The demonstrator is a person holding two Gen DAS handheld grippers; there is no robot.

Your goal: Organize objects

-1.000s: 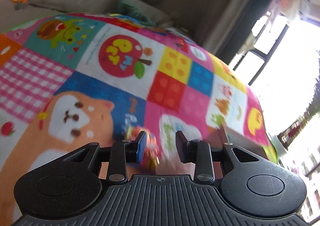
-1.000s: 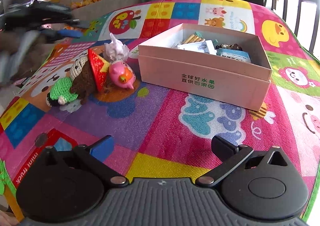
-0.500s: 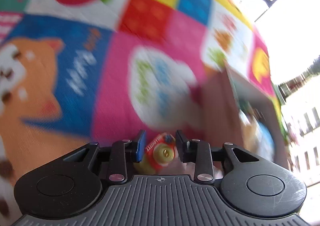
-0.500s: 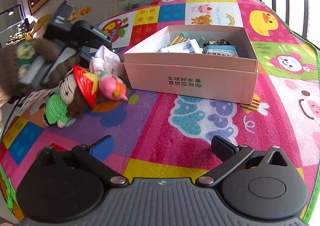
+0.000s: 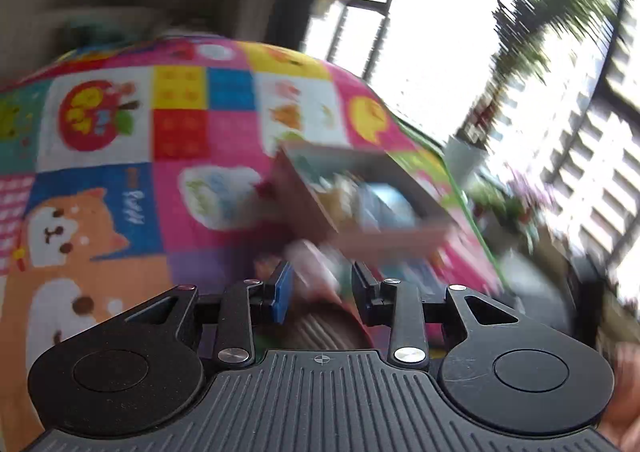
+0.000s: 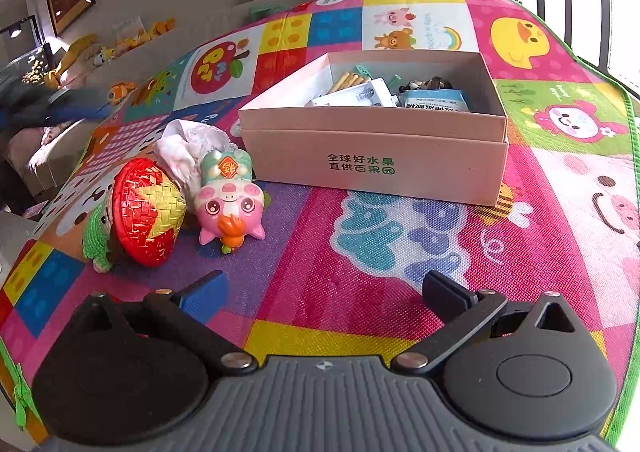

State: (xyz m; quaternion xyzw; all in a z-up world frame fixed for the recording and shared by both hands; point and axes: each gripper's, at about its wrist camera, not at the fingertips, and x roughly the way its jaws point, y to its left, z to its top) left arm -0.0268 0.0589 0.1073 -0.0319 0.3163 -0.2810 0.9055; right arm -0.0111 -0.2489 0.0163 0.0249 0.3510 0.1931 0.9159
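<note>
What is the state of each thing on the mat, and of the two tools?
box: open, no lid, upright, partly filled.
pig toy: lying upside down, outside the box.
knitted doll: lying on its side.
tissue: crumpled.
right tool: open, empty.
left tool: narrow gap; picture too blurred to tell a hold.

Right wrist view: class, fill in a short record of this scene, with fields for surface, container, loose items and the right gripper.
surface: patchwork cartoon play mat
container: open pink cardboard box, packets and small items inside
loose items: pig figurine, lying down; crocheted doll with red woven hat; crumpled white tissue; all on the mat, left of the box
right gripper: open, nothing between its fingers, pointing toward the box
</note>
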